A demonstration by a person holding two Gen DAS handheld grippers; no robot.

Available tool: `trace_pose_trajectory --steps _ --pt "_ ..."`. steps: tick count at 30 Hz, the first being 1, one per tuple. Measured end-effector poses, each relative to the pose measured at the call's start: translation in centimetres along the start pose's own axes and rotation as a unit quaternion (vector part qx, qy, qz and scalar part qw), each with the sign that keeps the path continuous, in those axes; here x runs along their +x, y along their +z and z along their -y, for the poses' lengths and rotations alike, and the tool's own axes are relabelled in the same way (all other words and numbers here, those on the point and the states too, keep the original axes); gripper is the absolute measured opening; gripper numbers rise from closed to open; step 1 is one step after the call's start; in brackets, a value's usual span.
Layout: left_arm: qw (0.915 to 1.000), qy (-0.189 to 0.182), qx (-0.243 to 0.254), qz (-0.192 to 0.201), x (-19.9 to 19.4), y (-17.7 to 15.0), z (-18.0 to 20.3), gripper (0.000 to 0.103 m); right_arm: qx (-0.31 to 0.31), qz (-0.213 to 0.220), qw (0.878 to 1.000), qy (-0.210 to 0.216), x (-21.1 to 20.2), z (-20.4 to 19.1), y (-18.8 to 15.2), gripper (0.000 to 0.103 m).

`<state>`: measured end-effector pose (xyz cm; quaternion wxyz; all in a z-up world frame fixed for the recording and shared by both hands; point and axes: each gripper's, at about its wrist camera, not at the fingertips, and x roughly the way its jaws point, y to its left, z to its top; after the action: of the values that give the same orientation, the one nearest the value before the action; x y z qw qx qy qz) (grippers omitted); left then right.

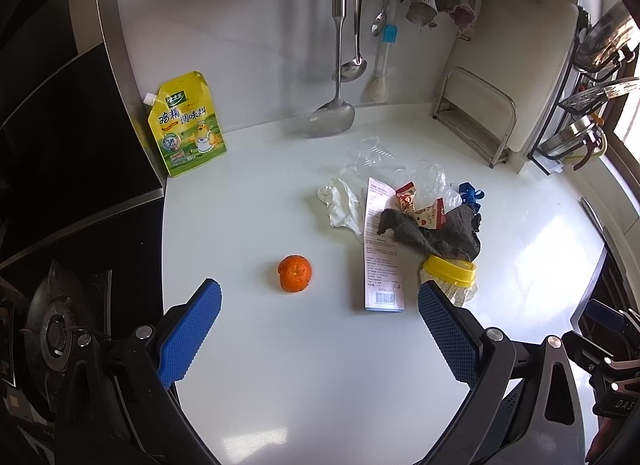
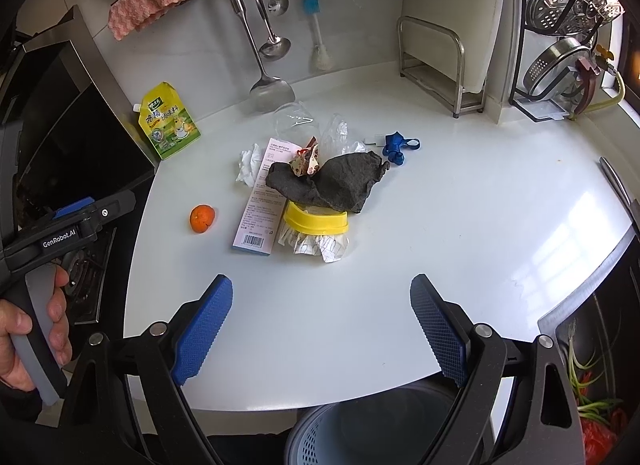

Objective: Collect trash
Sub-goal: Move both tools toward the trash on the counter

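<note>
A pile of trash lies mid-counter: a dark grey rag [image 1: 438, 235] [image 2: 332, 181], a yellow-rimmed plastic cup [image 1: 450, 271] [image 2: 316, 223] with crumpled paper, a pink flat box [image 1: 380, 249] [image 2: 260, 205], snack wrappers [image 1: 422, 209] [image 2: 306, 159], a white tissue [image 1: 340, 203] [image 2: 248, 163], clear plastic [image 1: 430, 181] [image 2: 336, 131] and a blue strap [image 1: 470, 193] [image 2: 396, 145]. An orange [image 1: 295, 273] [image 2: 202, 218] sits left of the pile. My left gripper [image 1: 320, 299] is open and empty, just short of the orange. My right gripper [image 2: 322, 293] is open and empty, near the front edge. The left gripper also shows in the right wrist view [image 2: 72, 217], hand-held.
A yellow seasoning pouch [image 1: 186, 125] [image 2: 168, 121] stands at the back left by the black stove [image 1: 60, 185]. Utensils [image 1: 340, 45] hang on the back wall. A cutting-board rack [image 1: 476, 113] and dish rack [image 2: 568, 45] stand at right. A grey bin [image 2: 372, 425] is below the counter's front edge.
</note>
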<state>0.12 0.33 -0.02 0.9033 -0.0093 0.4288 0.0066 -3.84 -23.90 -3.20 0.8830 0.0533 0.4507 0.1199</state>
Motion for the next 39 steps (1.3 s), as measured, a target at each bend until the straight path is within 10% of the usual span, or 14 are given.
trace_pose_trajectory --steps 8,17,39 --pt "1.0 0.0 0.0 -0.003 0.2 -0.1 -0.1 0.097 -0.004 0.019 1.0 0.001 -0.5 -0.2 0.2 0.086" --pt "1.0 0.0 -0.001 0.0 0.3 -0.1 -0.6 0.097 -0.048 0.134 0.989 -0.048 -4.5 -1.5 1.9 0.094" --pt "0.9999 0.005 -0.007 -0.01 1.1 -0.2 -1.6 0.097 -0.064 0.112 0.992 -0.002 -0.8 -2.6 3.0 0.094"
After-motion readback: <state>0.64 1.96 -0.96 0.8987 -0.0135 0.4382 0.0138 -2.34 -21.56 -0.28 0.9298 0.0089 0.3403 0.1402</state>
